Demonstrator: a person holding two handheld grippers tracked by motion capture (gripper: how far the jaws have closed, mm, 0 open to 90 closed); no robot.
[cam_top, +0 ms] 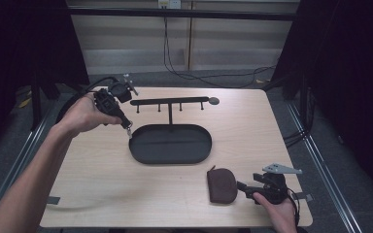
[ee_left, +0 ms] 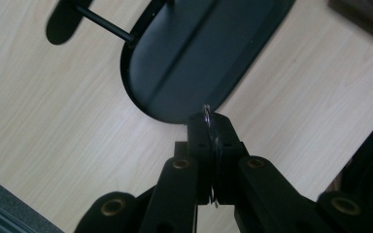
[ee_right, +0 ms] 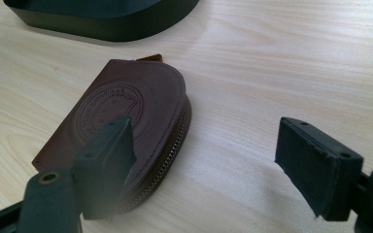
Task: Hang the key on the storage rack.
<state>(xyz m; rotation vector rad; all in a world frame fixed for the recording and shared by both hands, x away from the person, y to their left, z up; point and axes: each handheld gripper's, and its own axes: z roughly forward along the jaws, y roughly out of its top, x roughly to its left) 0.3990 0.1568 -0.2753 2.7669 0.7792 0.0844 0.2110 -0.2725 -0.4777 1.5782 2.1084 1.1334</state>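
Note:
My left gripper (cam_top: 125, 125) hangs over the left end of a black oval tray (cam_top: 170, 143), jaws shut on a thin metal piece (cam_top: 127, 129). In the left gripper view the gripper (ee_left: 209, 127) pinches that metal sliver (ee_left: 206, 110), which pokes out above the pads, and the tray (ee_left: 194, 58) lies below. A brown leather zip pouch (cam_top: 222, 184) rests at the front right. My right gripper (cam_top: 243, 186) lies on the table just right of it, open. In the right gripper view the gripper (ee_right: 206, 141) stands wide, its left jaw in front of the pouch (ee_right: 126, 102).
A post rises from the tray's back and carries a black crossbar with several hooks (cam_top: 170, 101). The tray's edge (ee_right: 102, 22) lies beyond the pouch. Bare light wood table (cam_top: 102, 174) spreads at front left. Cables run over the floor behind the table.

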